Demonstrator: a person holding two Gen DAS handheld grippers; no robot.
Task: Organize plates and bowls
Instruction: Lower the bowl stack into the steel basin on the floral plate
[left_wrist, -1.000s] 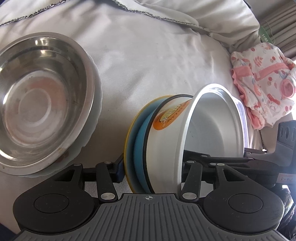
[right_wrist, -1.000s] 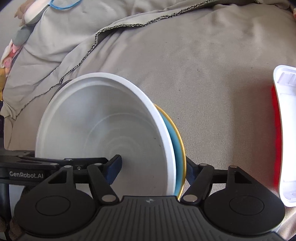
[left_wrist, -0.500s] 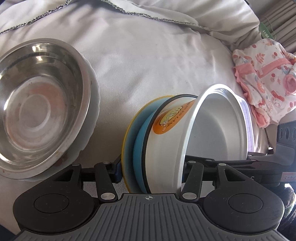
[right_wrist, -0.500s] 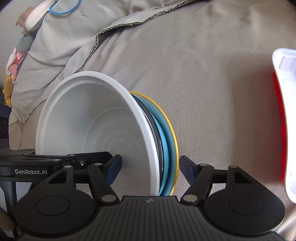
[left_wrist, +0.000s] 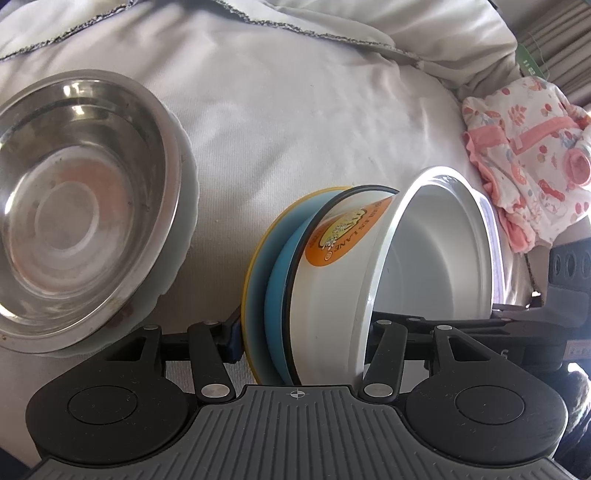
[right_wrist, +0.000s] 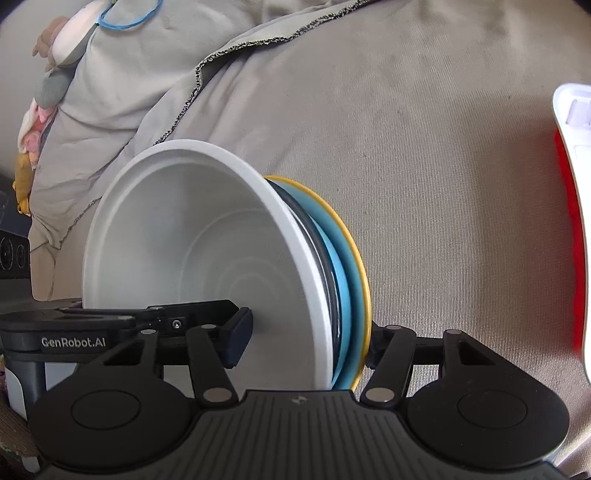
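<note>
A stack stands on edge on the bed sheet: a white bowl (left_wrist: 332, 288) with an orange label, a dark ring, and a blue plate (left_wrist: 275, 288) with a yellow rim. My left gripper (left_wrist: 303, 332) is shut across it, one pad on the plate's back and the other finger inside the bowl. My right gripper (right_wrist: 306, 339) straddles the same bowl (right_wrist: 207, 258) from the other side. Its jaws are closing, with one pad against the bowl's inside and the other finger touching the yellow rim (right_wrist: 364, 295). A steel bowl (left_wrist: 74, 214) rests on a pale plate (left_wrist: 184, 206) to the left.
A pink patterned cloth (left_wrist: 524, 147) lies at the right of the bed. A white and red object (right_wrist: 572, 221) sits at the right edge of the right wrist view. A soft toy (right_wrist: 62, 55) and a blue band (right_wrist: 125, 18) lie at the far left.
The right gripper's jaws have closed in, and the gap beside the yellow rim is gone. The stack has spread a little, so the dark ring and blue plate show more.
</note>
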